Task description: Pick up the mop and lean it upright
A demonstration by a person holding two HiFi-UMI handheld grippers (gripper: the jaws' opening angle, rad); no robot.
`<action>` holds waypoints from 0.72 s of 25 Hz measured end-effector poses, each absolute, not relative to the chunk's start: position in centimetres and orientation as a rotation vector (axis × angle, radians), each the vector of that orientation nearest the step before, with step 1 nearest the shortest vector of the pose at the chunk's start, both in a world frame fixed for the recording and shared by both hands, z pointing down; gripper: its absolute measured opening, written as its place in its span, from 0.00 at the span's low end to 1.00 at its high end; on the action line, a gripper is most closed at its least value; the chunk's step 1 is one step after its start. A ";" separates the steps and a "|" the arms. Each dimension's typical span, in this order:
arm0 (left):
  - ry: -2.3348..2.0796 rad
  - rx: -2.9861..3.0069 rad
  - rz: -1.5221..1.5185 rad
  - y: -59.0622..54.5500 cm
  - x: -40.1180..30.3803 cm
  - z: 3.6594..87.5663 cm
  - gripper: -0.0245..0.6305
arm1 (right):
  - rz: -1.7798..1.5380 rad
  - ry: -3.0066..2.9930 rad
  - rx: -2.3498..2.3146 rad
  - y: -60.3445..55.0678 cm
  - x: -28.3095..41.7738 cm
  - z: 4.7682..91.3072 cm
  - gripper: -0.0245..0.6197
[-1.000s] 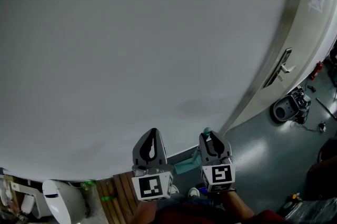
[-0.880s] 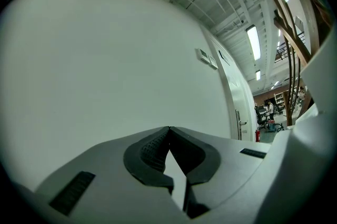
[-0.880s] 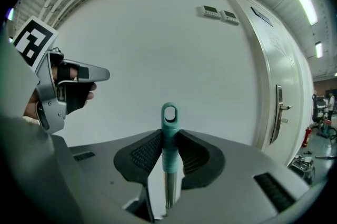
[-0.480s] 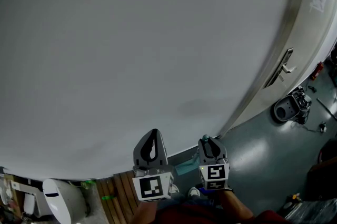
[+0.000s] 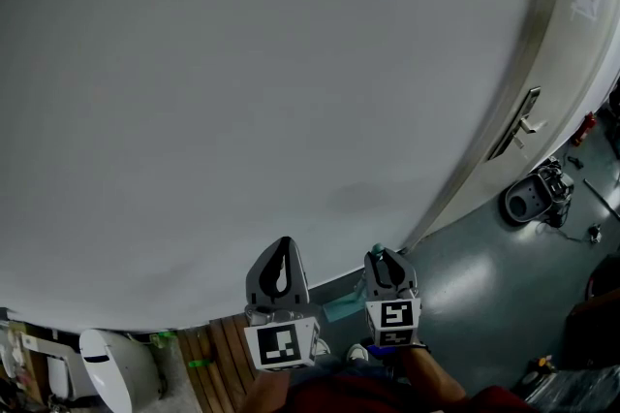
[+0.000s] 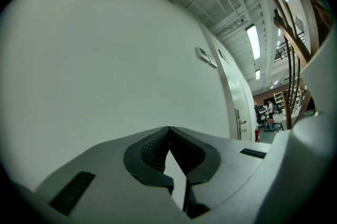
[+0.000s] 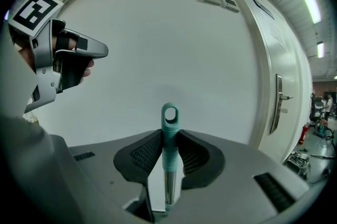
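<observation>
- The right claw (image 7: pixel 169 139) was pinching the mop (image 7: pixel 167 181) high on its handle. The pads gripped the teal sleeve just under the hanging loop (image 7: pixel 169 114), and the metal shaft dropped away beneath the claw.
- The left claw (image 6: pixel 168 131) was pressed together on nothing. It was held level just beside the right claw, to its left, and was taking no part in the hold.
- The pale wall (image 5: pixel 242 91) stood straight ahead of both claws — near, but the loop looked apart from it. A door (image 5: pixel 581 43) stood off to the right of the right claw.
- The mop's lower end could not be made out from here, so I couldn't tell whether it sat on the floor (image 5: pixel 484 285).
- My read was that the pick-up was done, with the handle standing upright in the right claw, and the lean was the step in hand.
- The next move called for tipping the top forward until the handle touched the wall, with the foot planted. Then the right claw would need to spread slowly — a smooth wall could let the handle slide sideways.
</observation>
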State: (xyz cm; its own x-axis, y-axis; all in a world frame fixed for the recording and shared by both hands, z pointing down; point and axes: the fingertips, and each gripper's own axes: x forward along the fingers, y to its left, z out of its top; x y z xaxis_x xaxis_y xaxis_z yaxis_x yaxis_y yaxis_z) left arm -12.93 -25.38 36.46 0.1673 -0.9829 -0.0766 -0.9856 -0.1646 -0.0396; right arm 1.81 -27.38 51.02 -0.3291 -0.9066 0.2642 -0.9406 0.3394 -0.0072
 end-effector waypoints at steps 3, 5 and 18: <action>1.971 -2.329 0.068 -25.4 -12.9 36.1 0.06 | 0.223 -2.383 1.686 -28.1 2.0 51.3 0.20; 1.977 -2.334 0.063 -25.4 -12.9 36.3 0.06 | 0.202 -2.374 1.688 -28.6 2.1 51.4 0.20; 1.980 -2.338 0.095 -25.2 -12.5 35.8 0.06 | 0.149 -2.382 1.699 -33.3 0.8 51.9 0.20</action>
State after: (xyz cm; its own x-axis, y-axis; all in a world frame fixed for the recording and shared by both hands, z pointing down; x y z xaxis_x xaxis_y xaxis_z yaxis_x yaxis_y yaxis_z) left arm -12.47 -25.24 35.77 0.1648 -0.9816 -0.0963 -0.9863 -0.1638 -0.0185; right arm 0.78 -33.33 51.92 -0.3126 -0.9217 0.2296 -0.9431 0.3299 0.0406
